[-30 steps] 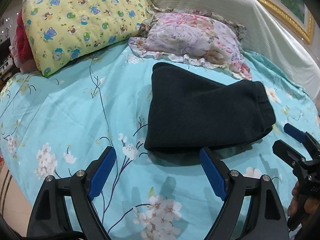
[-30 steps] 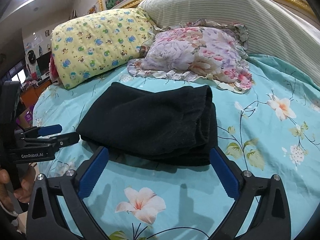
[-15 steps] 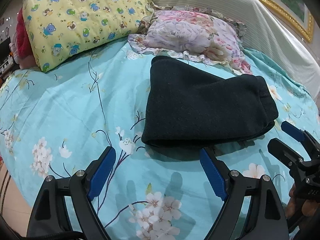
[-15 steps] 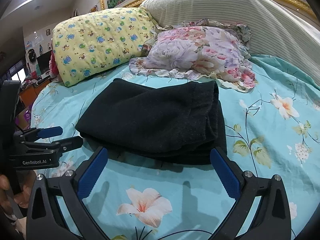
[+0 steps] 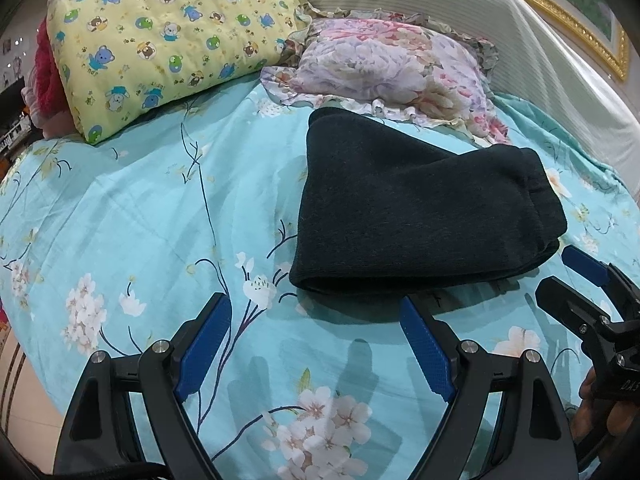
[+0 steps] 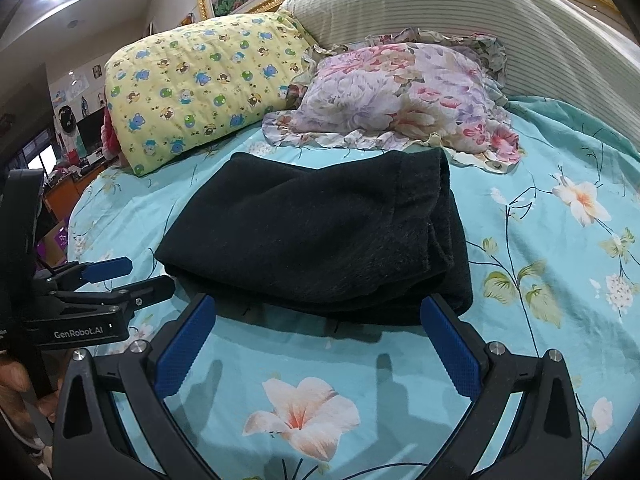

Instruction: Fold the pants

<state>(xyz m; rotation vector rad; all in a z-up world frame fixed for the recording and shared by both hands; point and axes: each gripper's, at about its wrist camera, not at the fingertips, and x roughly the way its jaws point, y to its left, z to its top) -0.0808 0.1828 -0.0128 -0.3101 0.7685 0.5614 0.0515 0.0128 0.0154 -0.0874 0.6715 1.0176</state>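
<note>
Dark, almost black pants (image 5: pixel 420 216) lie folded into a thick flat bundle on the turquoise floral bedsheet (image 5: pixel 132 216), just below the floral pillow. In the right wrist view the same pants (image 6: pixel 312 236) fill the middle, with stacked layers showing at their right edge. My left gripper (image 5: pixel 316 308) is open, hovering just short of the bundle's near left corner and holding nothing. My right gripper (image 6: pixel 316 308) is open too, just short of the bundle's near edge, empty. Each gripper shows in the other's view: the right gripper (image 5: pixel 564 270) at the far right, the left gripper (image 6: pixel 140 274) at the far left.
A yellow bear-print pillow (image 5: pixel 160 36) and a pink-purple floral pillow (image 5: pixel 392 68) lie at the head of the bed against a striped padded headboard (image 5: pixel 460 12). A gold picture frame (image 5: pixel 560 12) hangs above. The bed's edge drops off at the lower left (image 5: pixel 16 364). A hand (image 6: pixel 16 376) grips the left handle.
Both grippers have drawn slightly back and up from the folded pants, which now sit a little farther off. The pants have not moved and both grippers stay open.
</note>
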